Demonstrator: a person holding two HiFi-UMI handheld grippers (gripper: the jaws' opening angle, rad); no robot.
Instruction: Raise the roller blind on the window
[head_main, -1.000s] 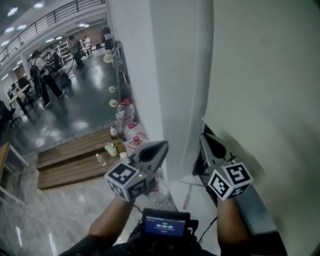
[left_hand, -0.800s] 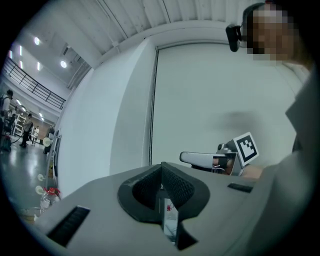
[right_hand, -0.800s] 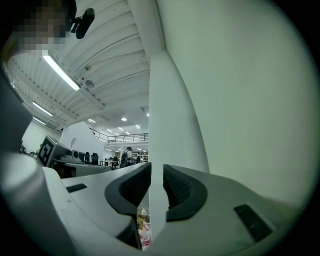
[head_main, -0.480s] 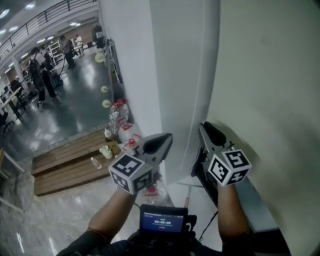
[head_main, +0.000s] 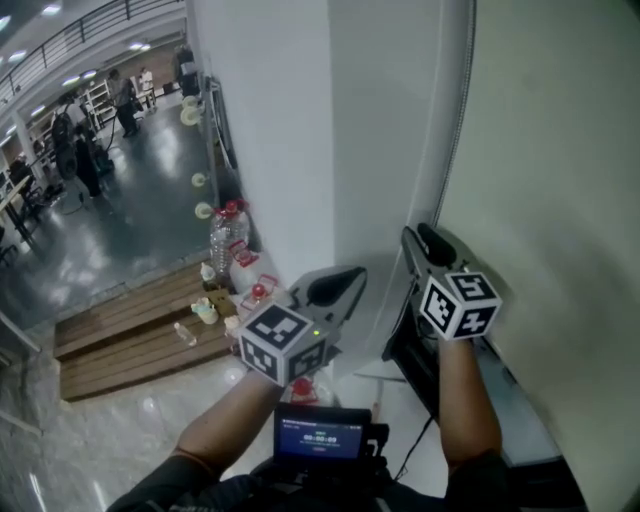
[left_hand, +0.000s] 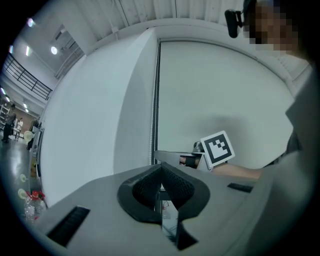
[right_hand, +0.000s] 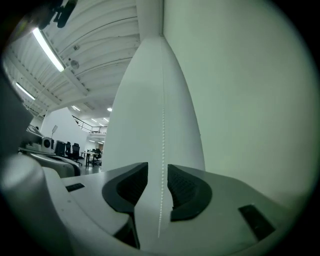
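Right hand-held gripper (right_hand: 158, 189), jaws just spread, chain (right_hand: 163, 140) between them ungripped; left hand-held gripper (left_hand: 161, 186) pressed together, empty; blind (head_main: 560, 180) apparently awaits pulling.

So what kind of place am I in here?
Likely a big open-plan office or workshop hall: desks and chairs, an upper-level railing, and a lowered roller blind.

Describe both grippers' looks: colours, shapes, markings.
The left gripper and right gripper are grey bodies tapering to two jaws lined with black ribbed pads. Each carries a white cube with black square markers. Forearms are bare of sleeves.
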